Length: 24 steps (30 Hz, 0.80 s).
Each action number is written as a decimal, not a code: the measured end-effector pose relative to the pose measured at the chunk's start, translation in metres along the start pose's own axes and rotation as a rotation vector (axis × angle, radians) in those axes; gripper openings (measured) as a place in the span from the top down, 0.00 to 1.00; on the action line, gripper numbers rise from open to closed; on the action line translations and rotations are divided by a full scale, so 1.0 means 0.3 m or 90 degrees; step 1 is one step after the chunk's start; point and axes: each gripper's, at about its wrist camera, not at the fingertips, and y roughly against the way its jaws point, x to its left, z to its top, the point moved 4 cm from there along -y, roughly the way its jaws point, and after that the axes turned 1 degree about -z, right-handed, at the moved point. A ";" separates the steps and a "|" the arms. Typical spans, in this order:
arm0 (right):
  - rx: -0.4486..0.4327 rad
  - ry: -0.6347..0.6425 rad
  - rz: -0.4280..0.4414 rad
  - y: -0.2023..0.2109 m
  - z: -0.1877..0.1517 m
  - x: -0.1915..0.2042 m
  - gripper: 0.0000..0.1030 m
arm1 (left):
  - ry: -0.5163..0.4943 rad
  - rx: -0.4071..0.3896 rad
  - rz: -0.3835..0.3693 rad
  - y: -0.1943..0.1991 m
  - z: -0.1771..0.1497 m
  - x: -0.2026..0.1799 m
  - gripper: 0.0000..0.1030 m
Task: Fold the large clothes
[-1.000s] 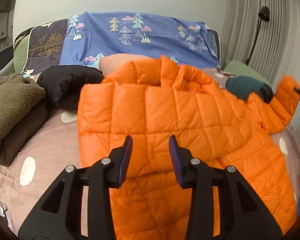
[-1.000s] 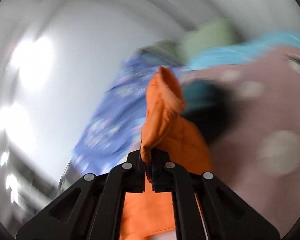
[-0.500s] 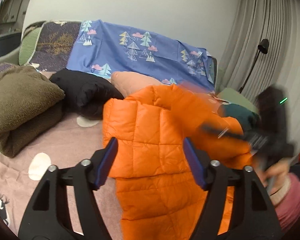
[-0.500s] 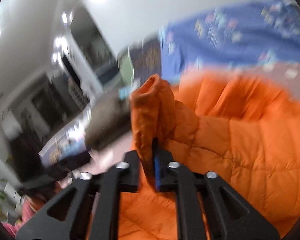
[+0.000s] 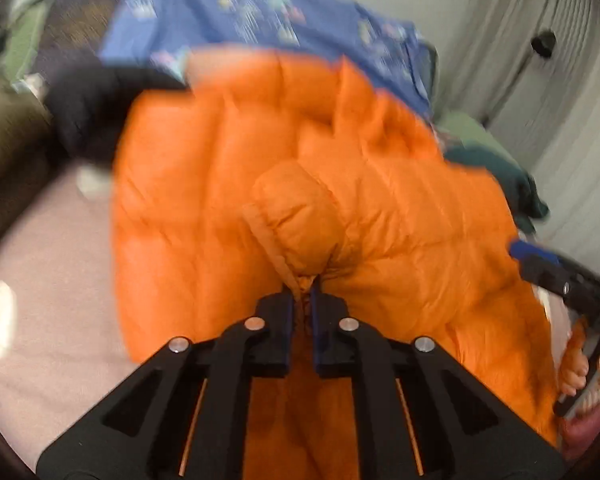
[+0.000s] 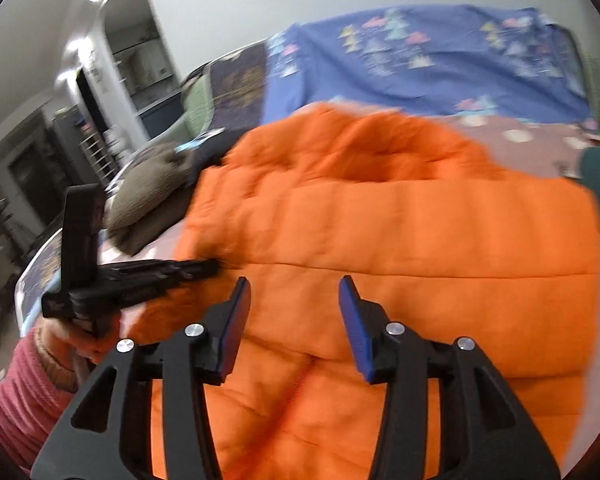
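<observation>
An orange puffer jacket [image 5: 400, 208] [image 6: 400, 224] lies spread on the bed, with one sleeve folded over its body. My left gripper [image 5: 305, 292] is shut on a bunched fold of that orange fabric, which stands up in a lump just ahead of the pads. My right gripper [image 6: 292, 312] hovers low over the jacket. Its jaws are opening and nothing is between the blue pads. The right gripper's tip [image 5: 532, 256] shows at the right edge of the left wrist view. The left gripper [image 6: 208, 268] meets the jacket's left edge in the right wrist view.
An olive fleece bundle [image 6: 148, 196] and a black garment [image 5: 88, 116] lie left of the jacket. A dark teal garment [image 5: 504, 180] lies to its right. Behind are a blue tree-print cover [image 6: 420, 60] and curtains [image 5: 548, 80]. The pink dotted sheet [image 5: 48, 280] shows on the left. A pink sleeve [image 6: 16, 396] holds the left gripper.
My left gripper went from wide open to shut on a jacket fold. My right gripper swung the sleeve across over the jacket, let it go and now stands open.
</observation>
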 end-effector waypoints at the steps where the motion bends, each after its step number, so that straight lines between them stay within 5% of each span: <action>1: -0.012 -0.010 -0.017 0.013 0.003 -0.036 0.43 | 0.000 -0.025 0.018 0.030 0.023 0.009 0.94; 4: -0.013 -0.044 -0.080 0.002 -0.018 -0.152 0.42 | -0.012 -0.064 0.073 0.106 0.067 0.060 0.93; 8: 0.078 -0.110 -0.153 -0.133 -0.125 -0.313 0.42 | -0.027 0.018 0.167 -0.021 -0.004 0.166 0.80; 12: 0.069 -0.088 -0.171 -0.120 -0.126 -0.283 0.43 | -0.054 0.024 0.206 -0.045 -0.066 0.184 0.61; 17: -0.022 -0.043 -0.189 0.017 -0.014 -0.237 0.43 | -0.036 -0.063 0.196 0.140 0.008 0.136 0.67; 20: -0.067 -0.036 -0.217 0.033 0.041 -0.275 0.43 | -0.088 -0.087 0.113 0.180 0.046 -0.012 0.81; 22: -0.050 -0.048 -0.243 -0.026 0.043 -0.326 0.43 | -0.134 -0.062 0.086 0.129 0.038 -0.093 0.81; 24: 0.038 -0.091 -0.273 -0.151 -0.023 -0.418 0.43 | -0.173 -0.005 0.109 0.011 -0.004 -0.128 0.81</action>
